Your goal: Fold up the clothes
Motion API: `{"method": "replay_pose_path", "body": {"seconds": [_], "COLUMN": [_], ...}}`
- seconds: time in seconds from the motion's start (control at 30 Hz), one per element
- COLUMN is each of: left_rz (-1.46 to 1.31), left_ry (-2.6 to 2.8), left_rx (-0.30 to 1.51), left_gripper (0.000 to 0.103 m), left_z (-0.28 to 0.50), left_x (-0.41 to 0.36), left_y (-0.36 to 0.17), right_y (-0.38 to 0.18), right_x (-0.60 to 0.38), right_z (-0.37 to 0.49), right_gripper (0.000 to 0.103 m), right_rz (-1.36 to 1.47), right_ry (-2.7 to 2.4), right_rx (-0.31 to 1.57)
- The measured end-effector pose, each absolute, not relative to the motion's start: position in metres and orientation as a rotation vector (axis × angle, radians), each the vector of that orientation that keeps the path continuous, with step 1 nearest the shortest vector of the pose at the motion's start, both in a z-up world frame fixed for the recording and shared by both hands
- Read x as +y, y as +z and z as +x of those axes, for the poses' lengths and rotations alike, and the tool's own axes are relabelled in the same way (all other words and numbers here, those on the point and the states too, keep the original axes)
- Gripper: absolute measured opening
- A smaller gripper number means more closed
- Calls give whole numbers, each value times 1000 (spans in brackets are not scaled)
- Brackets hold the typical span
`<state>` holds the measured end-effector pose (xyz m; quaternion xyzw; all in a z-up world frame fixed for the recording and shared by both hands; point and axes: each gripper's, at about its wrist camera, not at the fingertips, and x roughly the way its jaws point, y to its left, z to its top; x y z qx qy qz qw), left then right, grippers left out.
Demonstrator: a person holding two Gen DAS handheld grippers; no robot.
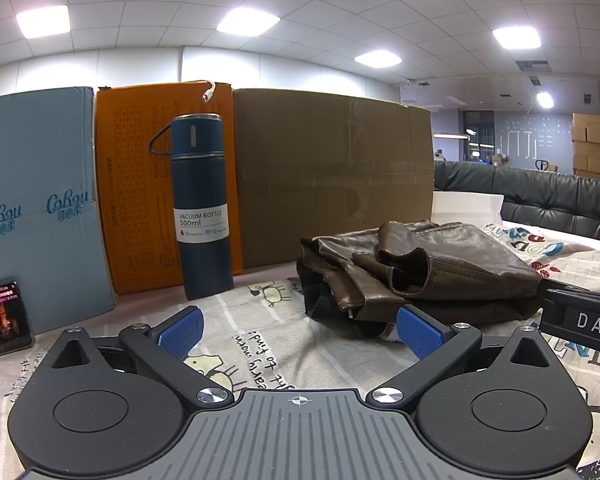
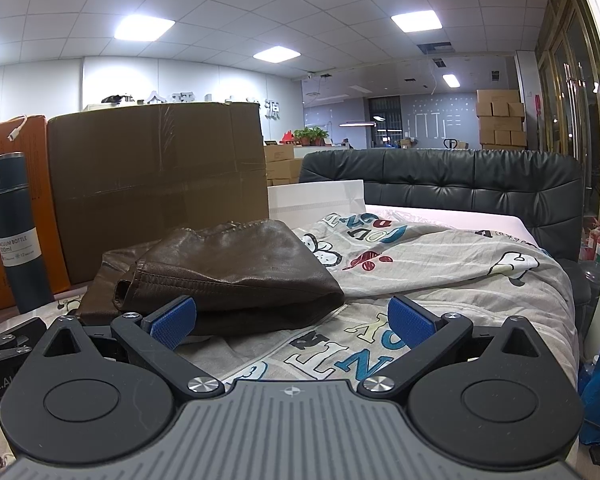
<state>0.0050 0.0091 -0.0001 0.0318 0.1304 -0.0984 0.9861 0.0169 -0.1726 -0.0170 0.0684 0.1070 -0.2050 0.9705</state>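
We see the brown leather jacket point(image 2: 220, 272) folded on the bedsheet point(image 2: 440, 276) — left gripper point(image 1: 300, 330) and right gripper point(image 2: 292, 320) both spread wide, holding nothing.

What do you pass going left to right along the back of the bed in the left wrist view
Light blue box → orange box → dark blue vacuum bottle, standing in front of the orange box → large brown cardboard box → white box → dark tufted headboard.

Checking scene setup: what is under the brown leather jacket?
The brown leather jacket lies folded on a cartoon-print bedsheet. Whatever sits directly beneath its folds is covered and cannot be seen.
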Motion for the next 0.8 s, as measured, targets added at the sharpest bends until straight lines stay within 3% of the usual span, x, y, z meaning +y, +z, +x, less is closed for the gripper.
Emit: {"method": "replay_pose_path", "body": {"seconds": [0.8], "left_rz": [60], "left_ry": [-193], "left_rx": [264], "left_gripper": [103], "left_z": [5], "left_x": [10], "left_y": [0], "right_y": [-18], "right_x": [-173], "right_z": [20], "right_gripper": [103], "right_rz": [138], "right_ry": [-412], "right_rx": [228]}}
